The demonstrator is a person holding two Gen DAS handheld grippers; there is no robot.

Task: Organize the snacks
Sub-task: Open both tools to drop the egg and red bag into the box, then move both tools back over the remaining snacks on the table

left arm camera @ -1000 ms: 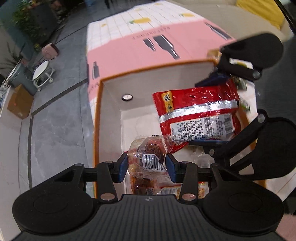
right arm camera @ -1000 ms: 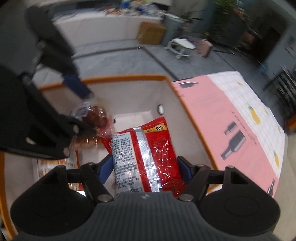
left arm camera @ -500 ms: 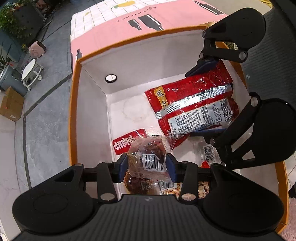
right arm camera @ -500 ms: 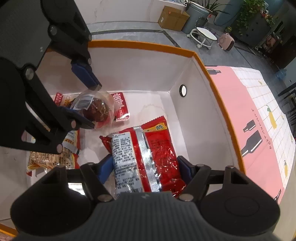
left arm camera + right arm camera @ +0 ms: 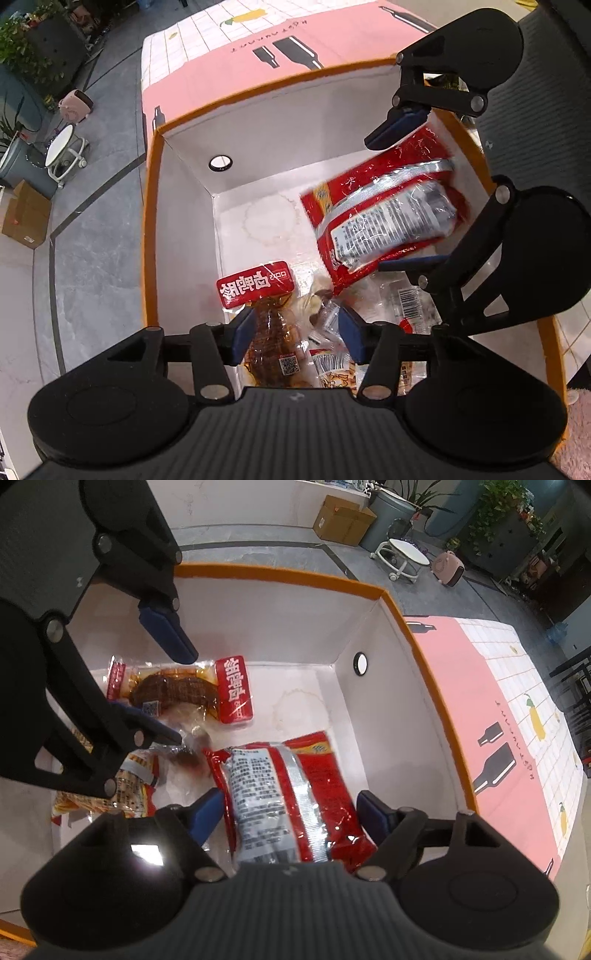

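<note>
We find both grippers inside the white box (image 5: 280, 638). The right gripper (image 5: 291, 812) stands wide open, the red snack bag (image 5: 284, 797) loose between its jaws. The left gripper (image 5: 295, 328) is open too, holding nothing, a clear-wrapped snack (image 5: 321, 310) lying between its jaws. Risk: either gripper lifting out could snag a wrapper.

red snack bag (image 5: 284, 797), orange-rimmed white box (image 5: 295, 576)

You can see white Chinese characters on the red snack label (image 5: 255, 284), upside down; other packet print stays unreadable.
</note>
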